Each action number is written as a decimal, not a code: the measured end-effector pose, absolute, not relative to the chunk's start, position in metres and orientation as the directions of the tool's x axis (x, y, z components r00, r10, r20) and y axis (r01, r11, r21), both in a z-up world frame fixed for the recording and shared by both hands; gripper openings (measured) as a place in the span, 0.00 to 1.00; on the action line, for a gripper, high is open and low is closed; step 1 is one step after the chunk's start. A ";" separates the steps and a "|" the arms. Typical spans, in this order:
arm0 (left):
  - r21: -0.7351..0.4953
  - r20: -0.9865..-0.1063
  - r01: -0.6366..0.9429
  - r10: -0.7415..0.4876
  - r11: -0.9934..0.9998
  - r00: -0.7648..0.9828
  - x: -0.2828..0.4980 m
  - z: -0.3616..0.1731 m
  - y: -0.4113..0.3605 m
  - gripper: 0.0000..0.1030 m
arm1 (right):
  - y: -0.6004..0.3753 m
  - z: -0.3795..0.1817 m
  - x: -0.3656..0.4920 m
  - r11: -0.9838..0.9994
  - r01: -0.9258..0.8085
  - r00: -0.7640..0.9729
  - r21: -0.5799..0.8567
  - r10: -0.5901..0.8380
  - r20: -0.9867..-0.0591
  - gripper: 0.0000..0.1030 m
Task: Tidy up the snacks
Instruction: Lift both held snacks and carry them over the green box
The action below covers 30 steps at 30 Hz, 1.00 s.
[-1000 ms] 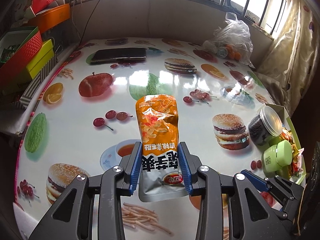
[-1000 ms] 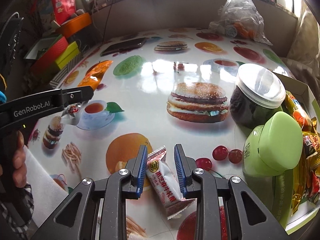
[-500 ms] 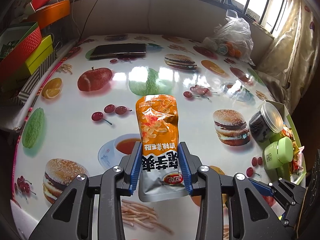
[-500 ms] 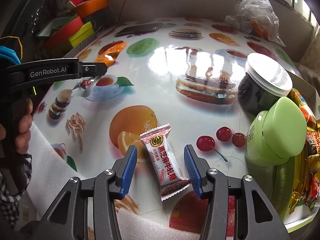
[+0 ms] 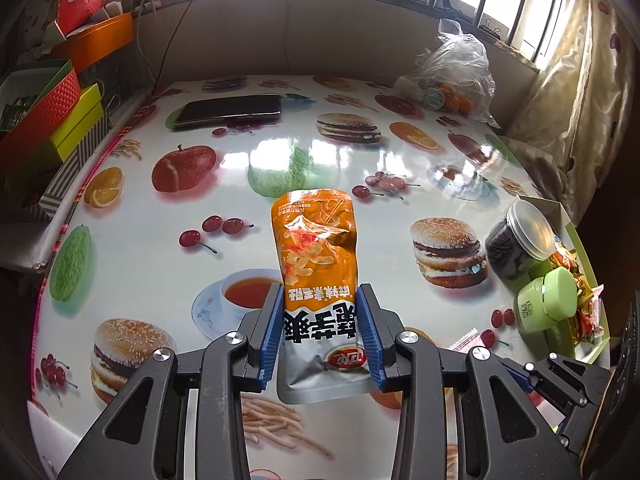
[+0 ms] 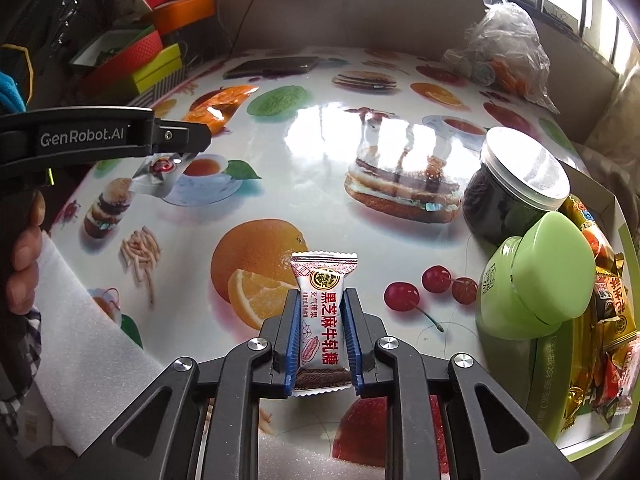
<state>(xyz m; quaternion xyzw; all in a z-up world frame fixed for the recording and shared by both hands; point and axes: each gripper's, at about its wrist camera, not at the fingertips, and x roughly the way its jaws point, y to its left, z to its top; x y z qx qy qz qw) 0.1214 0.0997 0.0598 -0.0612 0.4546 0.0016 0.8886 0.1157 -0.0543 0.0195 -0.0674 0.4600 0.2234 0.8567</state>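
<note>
My left gripper (image 5: 320, 294) is shut on the lower half of an orange and silver snack pouch (image 5: 314, 240), held upright above the printed tablecloth. In the right wrist view the same left gripper (image 6: 176, 140) reaches in from the left with the pouch (image 6: 220, 104). My right gripper (image 6: 322, 300) is shut on a small white and red wrapped candy (image 6: 324, 276), which stands straight between the blue pads. A green open box (image 6: 548, 380) of wrapped snacks sits at the right, with a dark jar (image 6: 516, 192) and a green jar (image 6: 536, 280) beside it.
A phone (image 5: 230, 110) lies at the far left of the table. A plastic bag of oranges (image 5: 452, 76) sits at the back right. Stacked coloured boxes (image 5: 36, 112) stand off the left edge. White foam (image 6: 80, 320) and a person's hand (image 6: 24, 264) show at near left.
My right gripper opened wide around the candy lying askew, then closed on it, and the candy now stands straight between the pads. The left gripper kept its hold on the pouch.
</note>
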 end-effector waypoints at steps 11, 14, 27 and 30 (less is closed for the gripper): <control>-0.088 -0.783 0.003 -0.071 0.996 0.618 0.117 0.085 0.069 0.37 | -0.075 0.058 0.124 0.913 -0.387 0.545 0.126 0.337 -0.768 0.19; -0.089 -0.779 0.023 -0.084 0.996 0.621 0.117 0.090 0.060 0.37 | -0.082 0.066 0.124 0.916 -0.376 0.561 0.137 0.343 -0.754 0.19; -0.099 -0.759 0.113 -0.148 0.989 0.634 0.121 0.110 0.012 0.37 | -0.126 0.092 0.124 0.950 -0.285 0.636 0.127 0.287 -0.716 0.19; -0.102 -0.757 0.131 -0.162 0.986 0.633 0.122 0.112 0.001 0.37 | -0.138 0.094 0.123 0.956 -0.265 0.646 0.123 0.271 -0.714 0.19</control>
